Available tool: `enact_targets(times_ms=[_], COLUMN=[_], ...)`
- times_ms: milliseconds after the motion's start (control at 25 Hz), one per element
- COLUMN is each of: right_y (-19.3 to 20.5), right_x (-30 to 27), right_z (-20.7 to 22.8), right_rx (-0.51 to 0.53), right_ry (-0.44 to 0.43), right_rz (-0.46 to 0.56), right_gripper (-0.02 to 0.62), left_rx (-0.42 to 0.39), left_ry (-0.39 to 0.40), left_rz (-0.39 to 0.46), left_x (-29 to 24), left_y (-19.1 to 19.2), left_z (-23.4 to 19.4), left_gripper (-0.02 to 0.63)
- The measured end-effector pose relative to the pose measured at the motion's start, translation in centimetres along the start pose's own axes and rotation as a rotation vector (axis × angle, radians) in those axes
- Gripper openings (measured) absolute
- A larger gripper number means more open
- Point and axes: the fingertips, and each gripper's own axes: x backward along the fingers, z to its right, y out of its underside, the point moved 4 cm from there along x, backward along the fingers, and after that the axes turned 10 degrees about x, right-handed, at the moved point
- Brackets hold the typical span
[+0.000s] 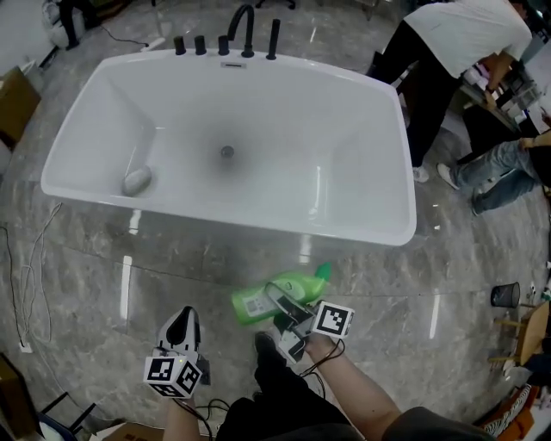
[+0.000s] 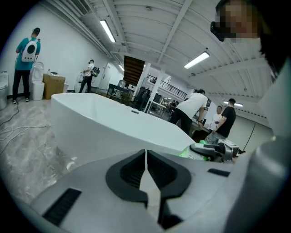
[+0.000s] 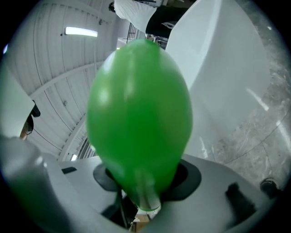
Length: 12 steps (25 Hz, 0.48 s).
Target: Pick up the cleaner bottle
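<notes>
The right gripper clamps both jaws on a bright green plastic cleaner bottle, which fills the right gripper view from the pads upward. The bottle is held on its side over the grey marbled stone floor, cap end towards 1 o'clock and white label towards 8 o'clock, at 6 o'clock of the head view, just off the near rim of a white freestanding bathtub.

At 7 o'clock the left gripper is closed, its black pads pressed together with nothing between them; it sits apart from the bottle, and its own view catches a slice of green at 3 o'clock.

Inside the tub, a pale grey oval object lies at the 9 o'clock end. A black curved faucet with black handles stands on the far rim at 12 o'clock. At 2 o'clock, a person in a white shirt bends over beside the tub.
</notes>
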Motion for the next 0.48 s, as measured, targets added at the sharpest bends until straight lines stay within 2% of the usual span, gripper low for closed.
enact_targets(times_ms=[240,480], right_y=[-0.1,1.8], right_x=[1.2,3.1], right_z=[-4.2,-8.7], right_rx=[-0.008,0.018], right_ry=[-0.002,-0.026], right_rz=[-0.002,-0.014], right_gripper=[0.195,0.195], left_rx=[0.038,0.038], left_ry=[0.021,0.046], left_rz=[0.033,0.089], left_x=[2.9,9.2], left_y=[-1.6,-0.8], left_z=[3.1,5.6], left_gripper=[0.026,0.026])
